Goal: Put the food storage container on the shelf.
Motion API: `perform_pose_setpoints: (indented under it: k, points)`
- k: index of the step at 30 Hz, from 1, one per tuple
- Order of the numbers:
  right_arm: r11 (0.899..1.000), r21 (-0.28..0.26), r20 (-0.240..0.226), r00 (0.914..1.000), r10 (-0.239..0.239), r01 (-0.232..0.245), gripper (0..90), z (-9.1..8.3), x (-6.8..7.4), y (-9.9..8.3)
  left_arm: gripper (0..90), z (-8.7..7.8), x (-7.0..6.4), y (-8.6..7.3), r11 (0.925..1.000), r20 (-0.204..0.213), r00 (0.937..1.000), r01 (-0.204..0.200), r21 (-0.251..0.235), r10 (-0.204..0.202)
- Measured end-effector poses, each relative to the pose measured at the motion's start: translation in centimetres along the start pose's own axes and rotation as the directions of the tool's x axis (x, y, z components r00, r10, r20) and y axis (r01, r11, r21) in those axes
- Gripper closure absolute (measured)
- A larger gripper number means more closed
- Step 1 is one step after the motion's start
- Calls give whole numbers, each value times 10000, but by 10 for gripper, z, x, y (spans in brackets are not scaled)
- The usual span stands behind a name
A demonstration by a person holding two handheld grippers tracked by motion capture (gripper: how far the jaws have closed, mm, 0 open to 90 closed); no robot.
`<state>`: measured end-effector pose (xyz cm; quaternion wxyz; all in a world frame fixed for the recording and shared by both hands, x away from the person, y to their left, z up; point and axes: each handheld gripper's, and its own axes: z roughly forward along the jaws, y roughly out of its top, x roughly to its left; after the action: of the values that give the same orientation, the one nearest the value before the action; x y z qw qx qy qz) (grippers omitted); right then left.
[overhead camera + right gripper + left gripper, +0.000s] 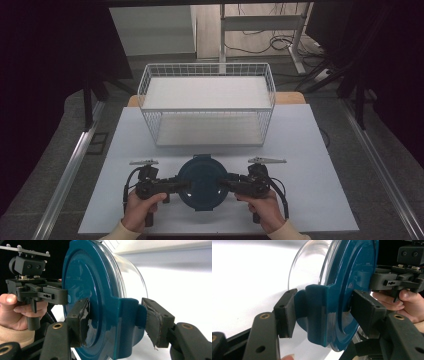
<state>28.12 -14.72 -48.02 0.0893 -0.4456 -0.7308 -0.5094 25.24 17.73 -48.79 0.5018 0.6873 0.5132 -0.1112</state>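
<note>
At the near edge of the bench (310,150), the left claw (184,186) and right claw (223,185) are each clamped on a side latch of the blue-lidded clear container (202,182), with a white wire basket (207,102) standing beyond it.

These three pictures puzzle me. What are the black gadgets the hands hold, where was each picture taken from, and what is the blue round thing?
No robot here: a person holds a hand-held gripper in each hand, the left gripper and the right gripper. The wide picture comes from a camera above the table. The other two come from small cameras riding on each gripper, looking along its black jaws. The blue round thing is the lid of a clear container that stands on the table. Each gripper pinches a side latch of the lid: left, right. Behind stands a white wire basket with two shelves.
</note>
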Motion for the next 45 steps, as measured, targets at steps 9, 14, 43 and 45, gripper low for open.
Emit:
perform_pose_setpoints:
  k: [9, 14, 43, 45]
  points:
    - [9987, -166, 62, 9988, -484, 485, 415, -7, 9, 5, 396, -5, -7, 3, 9989, 42, 9992, -399, -238, 400]
    - [9978, -256, 49, 9981, -606, 608, 418, -9, 12, 7, 395, -7, -10, 6, 9979, 17, 9986, -534, -363, 535]
    - [9833, -258, 64, 9837, -1799, 1800, 421, -20, 26, 62, 389, -21, -27, 49, 9836, -155, 9920, -1261, -1288, 1251]
    - [9823, -304, 82, 9828, -1846, 1848, 421, -21, 27, 66, 389, -22, -29, 53, 9827, -155, 9915, -1304, -1313, 1295]
